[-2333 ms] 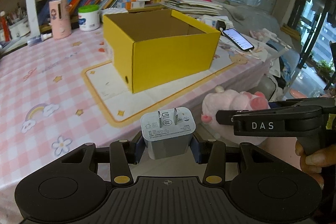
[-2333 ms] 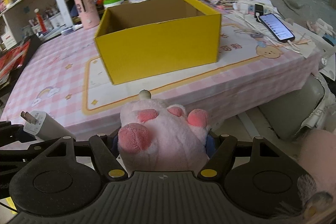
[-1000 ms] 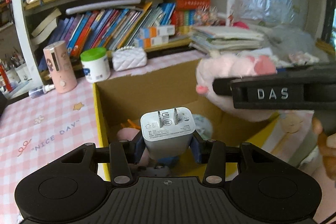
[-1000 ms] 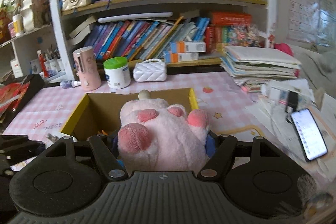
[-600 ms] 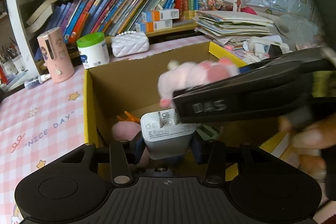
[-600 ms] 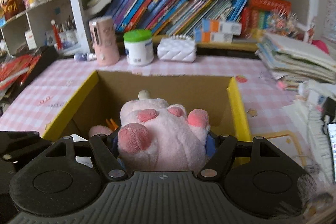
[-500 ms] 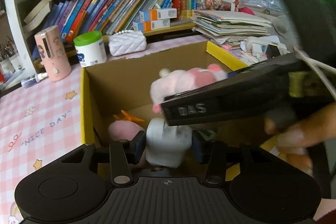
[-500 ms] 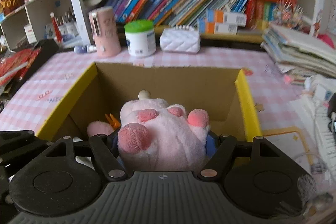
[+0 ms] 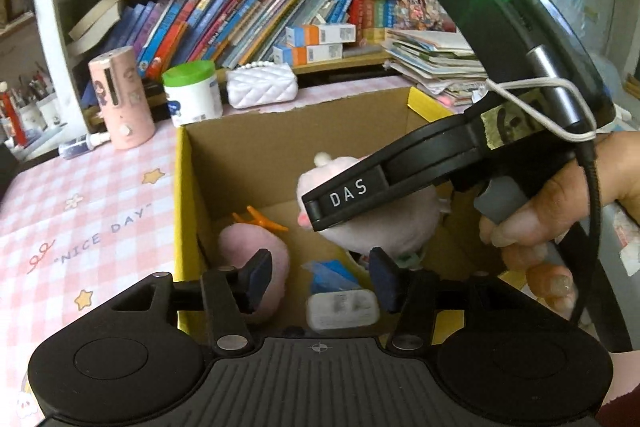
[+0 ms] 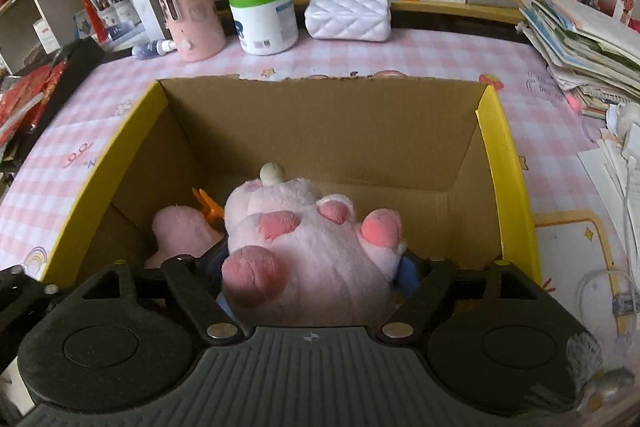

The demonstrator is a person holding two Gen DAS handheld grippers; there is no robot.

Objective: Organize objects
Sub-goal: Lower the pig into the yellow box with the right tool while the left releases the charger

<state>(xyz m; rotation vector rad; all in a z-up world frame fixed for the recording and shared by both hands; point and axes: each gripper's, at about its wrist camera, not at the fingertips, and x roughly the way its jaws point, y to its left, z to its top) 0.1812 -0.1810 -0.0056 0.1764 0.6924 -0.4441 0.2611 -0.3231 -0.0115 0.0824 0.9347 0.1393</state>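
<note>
A yellow cardboard box [image 9: 182, 187] [image 10: 504, 187] stands open on the pink checked table. My left gripper [image 9: 320, 277] hangs over its near edge with the jaws opening and nothing pressed between the pads. The white charger [image 9: 342, 309] lies blurred just below them, inside the box. My right gripper [image 10: 312, 267] is over the box, a hand [image 9: 560, 203] on its handle. Its jaws are opening, and the pink plush toy [image 10: 304, 251] [image 9: 372, 219] still sits pressed between the pads. A smaller pink plush [image 9: 252, 255] [image 10: 180, 231] lies in the box.
An orange clip [image 9: 260, 221] and a blue packet [image 9: 328, 275] also lie in the box. Behind it stand a pink cylinder [image 10: 188, 11], a green-lidded jar [image 10: 264, 19] and a white quilted purse [image 10: 346, 11]. A stack of papers [image 10: 580, 47] is at the right, under bookshelves.
The left jaws spread and the charger dropped out of them into the box. The right gripper came down over the box with the plush and tipped further downward.
</note>
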